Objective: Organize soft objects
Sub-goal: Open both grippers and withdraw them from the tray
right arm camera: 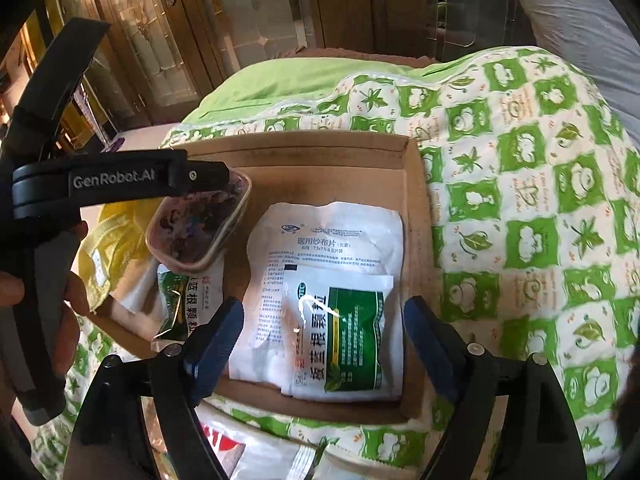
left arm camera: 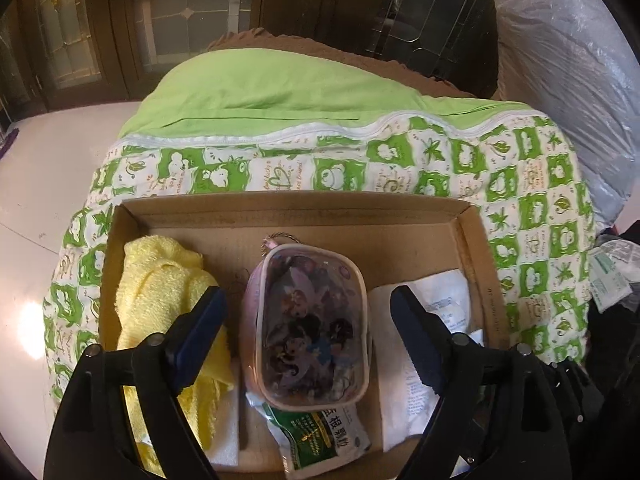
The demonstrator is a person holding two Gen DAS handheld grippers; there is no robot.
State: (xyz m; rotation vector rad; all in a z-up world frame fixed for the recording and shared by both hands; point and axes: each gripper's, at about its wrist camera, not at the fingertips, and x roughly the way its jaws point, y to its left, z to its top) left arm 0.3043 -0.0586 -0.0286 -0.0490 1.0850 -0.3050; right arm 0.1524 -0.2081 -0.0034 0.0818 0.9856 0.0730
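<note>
Evidently both tongs, left (left arm camera: 308,344) and right (right arm camera: 324,344), are hovering released over the box (left arm camera: 296,210) on the quilt (left arm camera: 532,208), since the towel (left arm camera: 160,300), pouch (left arm camera: 310,328) and sachets (right arm camera: 344,332) are lying side by side inside it, sorted.

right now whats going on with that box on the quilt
A person with two handheld grippers is sorting soft items into a cardboard box on a green patterned quilt. The open left gripper straddles a clear cartoon pouch beside a yellow towel. The open right gripper hovers over a green-and-white sachet.
</note>
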